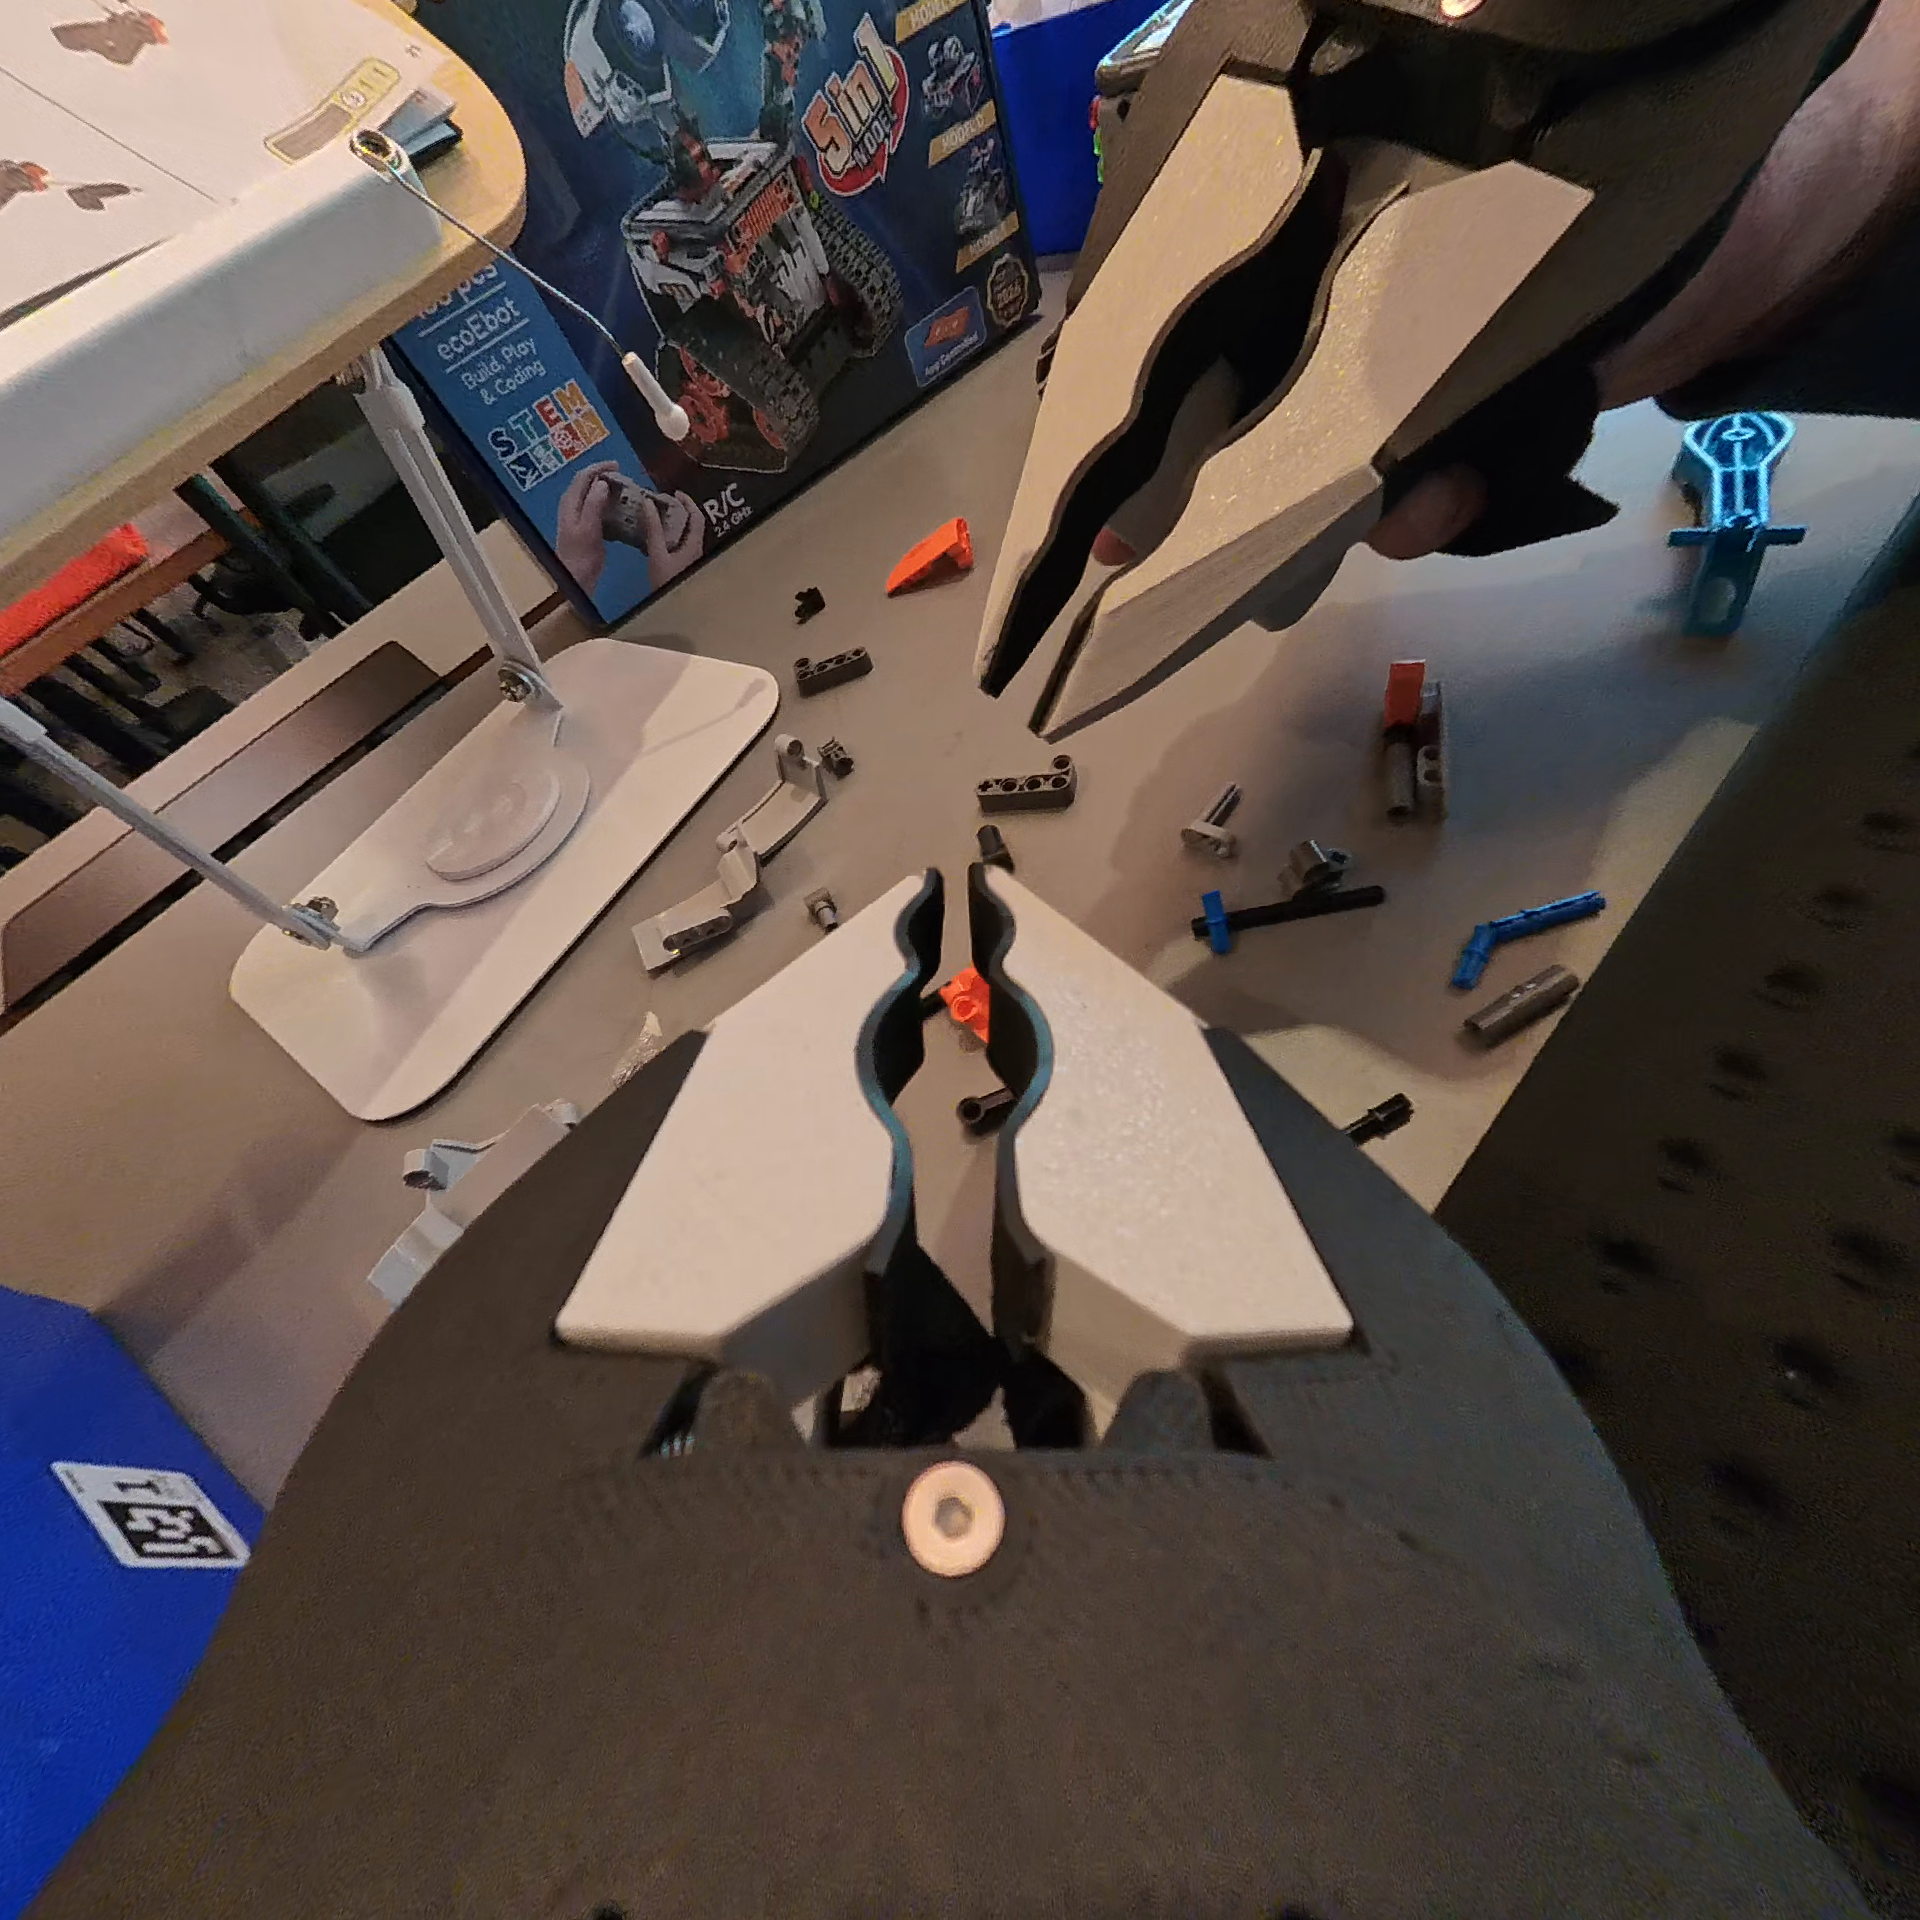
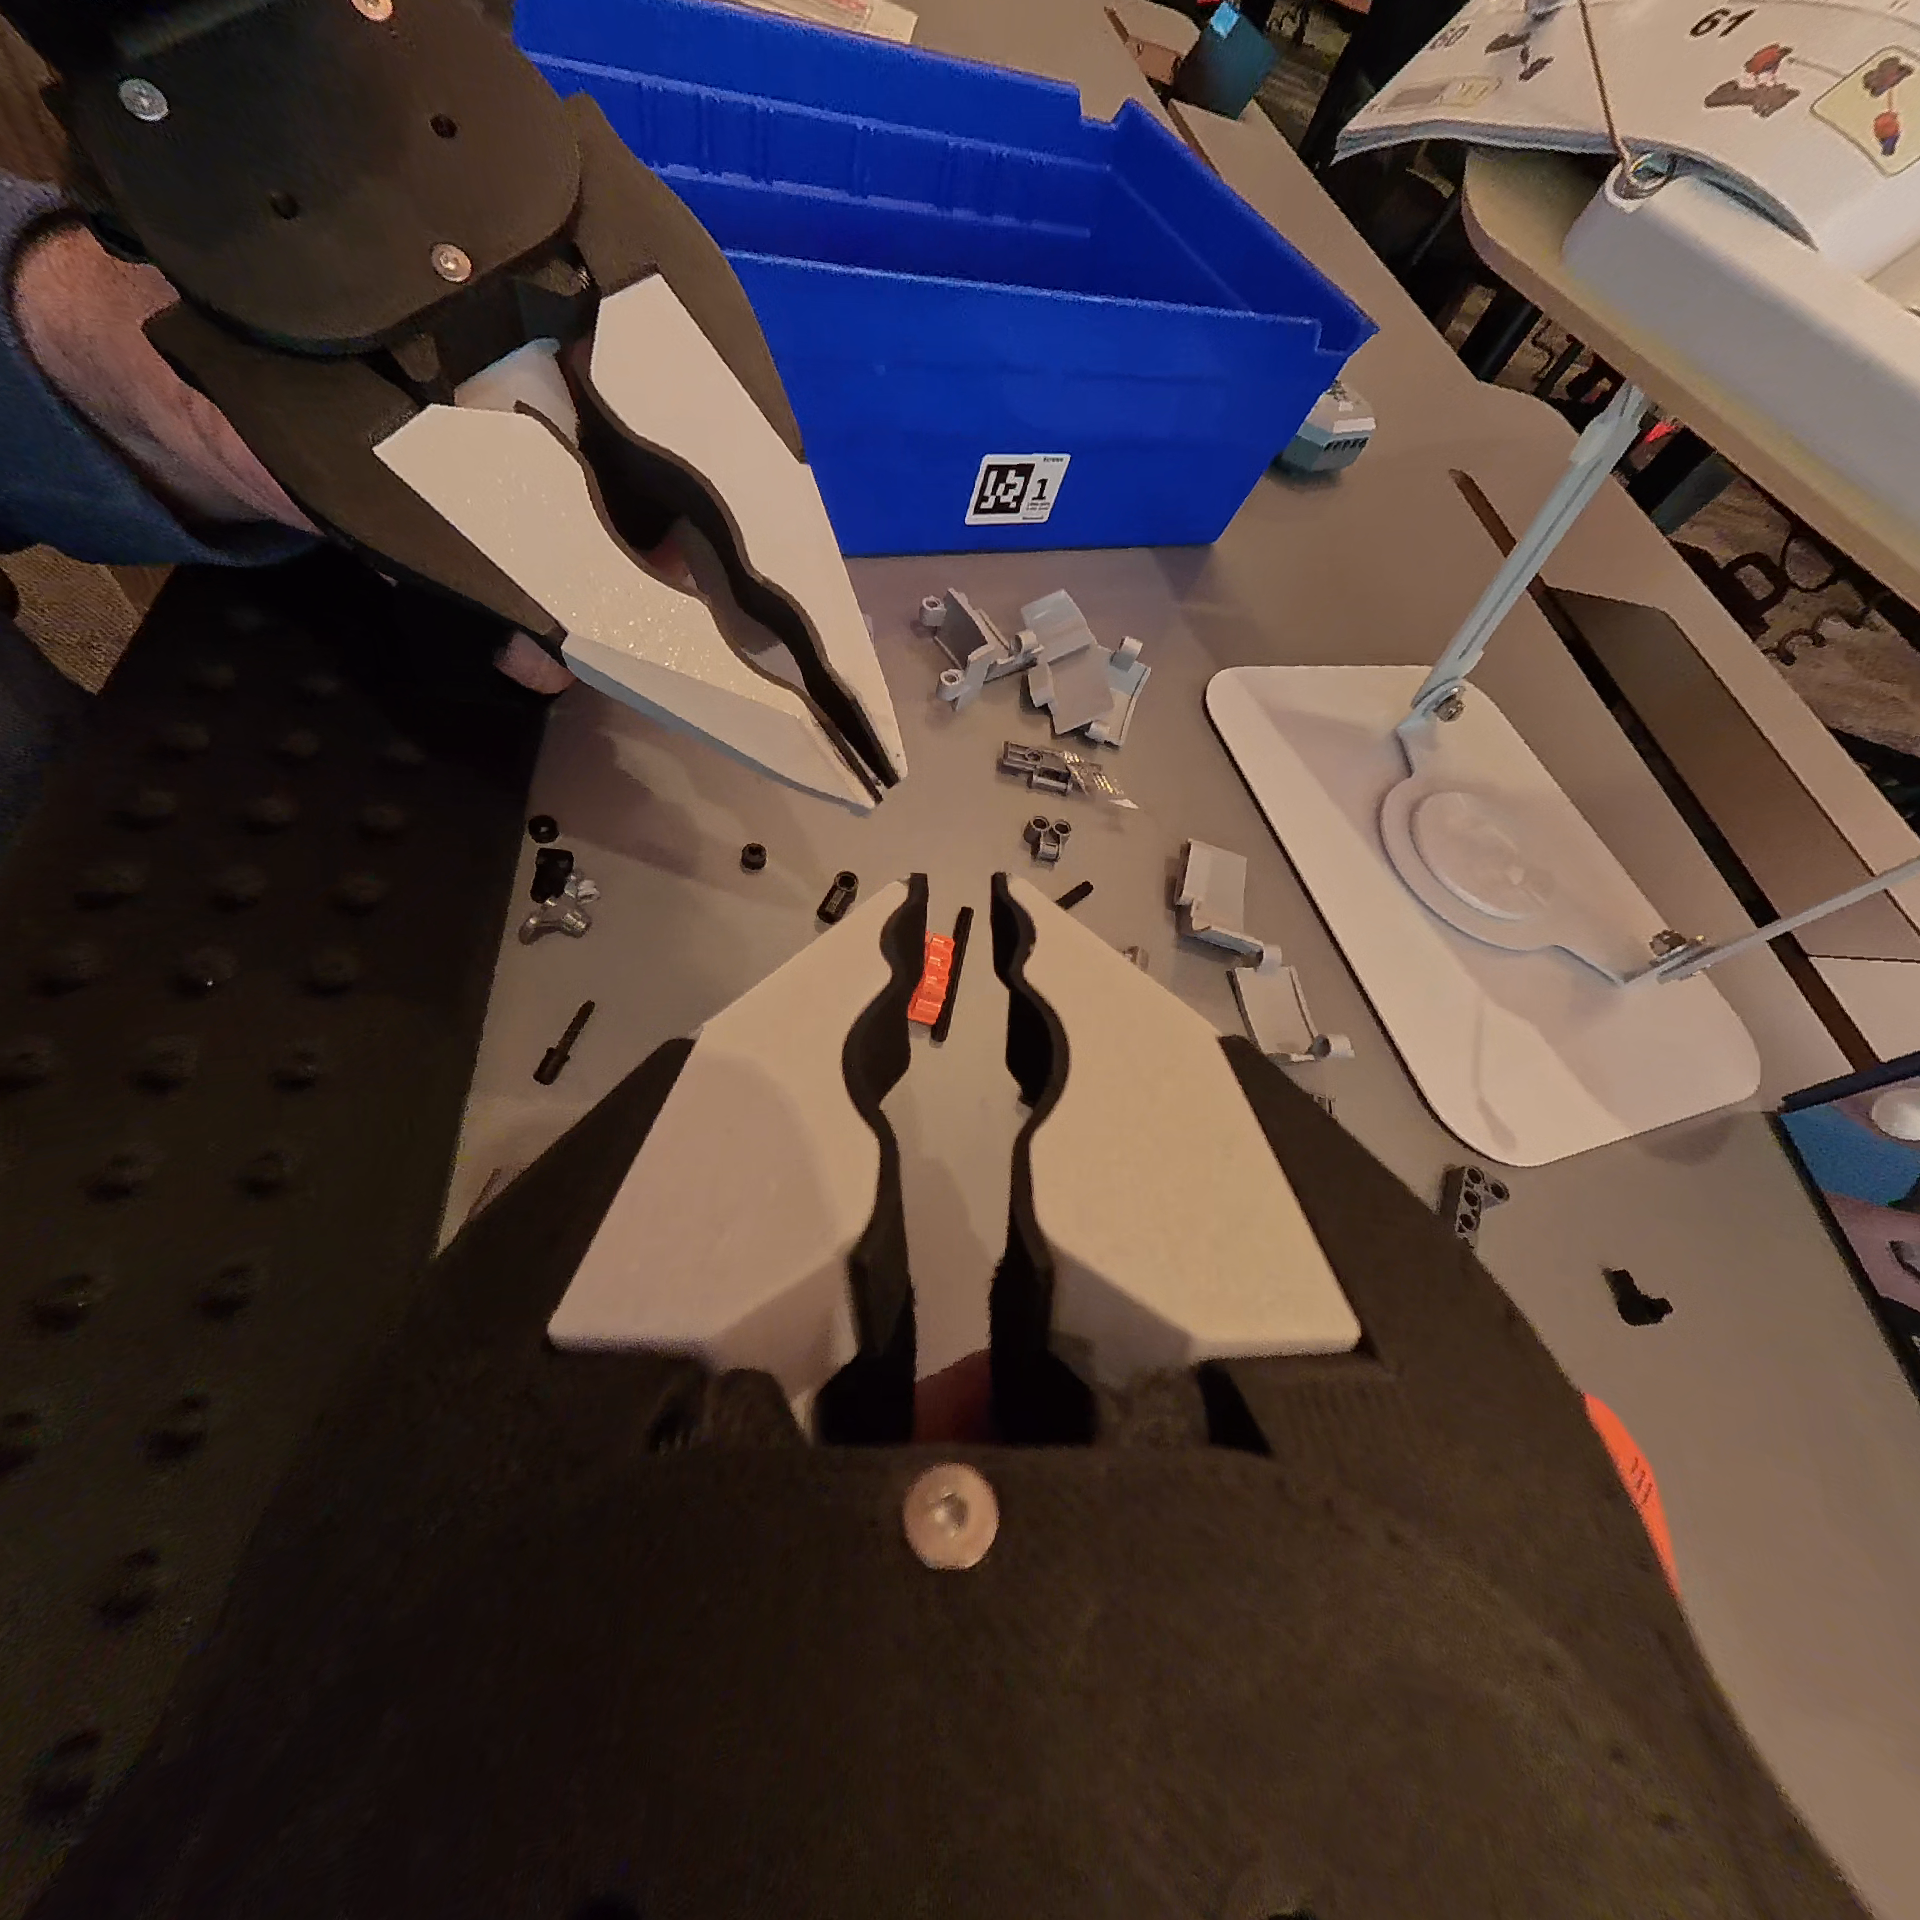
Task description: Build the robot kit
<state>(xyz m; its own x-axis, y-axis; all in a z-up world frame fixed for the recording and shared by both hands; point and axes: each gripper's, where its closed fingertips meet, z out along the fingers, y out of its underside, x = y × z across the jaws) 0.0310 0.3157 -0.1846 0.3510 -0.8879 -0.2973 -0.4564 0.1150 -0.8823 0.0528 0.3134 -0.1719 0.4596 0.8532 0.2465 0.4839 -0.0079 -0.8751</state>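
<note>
Two grippers are hovering tip to tip over a grey table (image 2: 1351, 582) scattered with small building-toy parts. Beyond the right gripper (image 2: 957, 883), a blue divided bin (image 2: 935, 343) with a square code sticker is sitting at the far edge, and to that gripper's right a white stand base (image 2: 1351, 1039) is lying flat with thin arms rising to a board carrying an open instruction booklet (image 2: 1766, 83). In the left wrist view a printed toy box (image 1: 748, 260) is standing upright beyond the left gripper (image 1: 956, 878), behind the same stand.

The left gripper's jaws are standing almost together, with only a thin slit at the tips, and nothing is gripped; an orange piece (image 1: 968, 1003) and a black pin (image 1: 982, 1110) are lying on the table under the gap. The right gripper's jaws are standing a little apart, holding nothing; a small orange brick (image 2: 930, 979) and a thin black axle (image 2: 954, 971) are lying side by side on the table below the gap.

A cluster of light grey curved panels (image 2: 1039, 665) is lying ahead of the right gripper, toward the bin. Ahead of the left gripper's tips a dark grey holed beam (image 1: 1027, 784) is lying near the right gripper's tips. To the left gripper's right are lying a blue angled beam (image 1: 1522, 932), a black axle with a blue bush (image 1: 1288, 914) and a dark grey sleeve (image 1: 1519, 1005).
</note>
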